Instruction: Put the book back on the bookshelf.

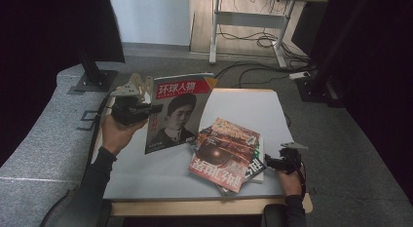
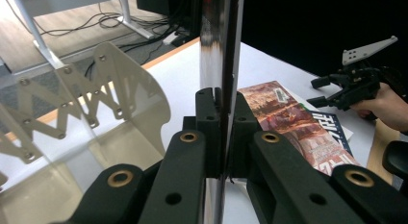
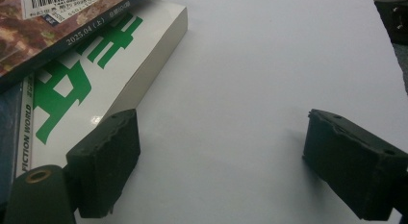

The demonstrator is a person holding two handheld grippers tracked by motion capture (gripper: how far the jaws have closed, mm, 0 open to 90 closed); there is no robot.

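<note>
Holding the portrait magazine (image 1: 178, 112) upright above the table's (image 1: 253, 107) left half, its edge pinched in my left gripper (image 1: 146, 108), I should lift steadily and keep it vertical, while my right gripper (image 1: 269, 162) waits wide open beside the magazine stack (image 1: 229, 151).

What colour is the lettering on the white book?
Green, seen best in the right gripper view, on the white book.

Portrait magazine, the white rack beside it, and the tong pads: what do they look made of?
Portrait magazine: glossy coated paper, likely; its thin edge mirrors light where the left tongs clamp it. White rack: seemingly rigid plastic or painted metal, a thin smooth sheet with riveted zigzag struts. Right tongs pads: matte black, probably foam or soft rubber, with rough, nicked edges.
</note>
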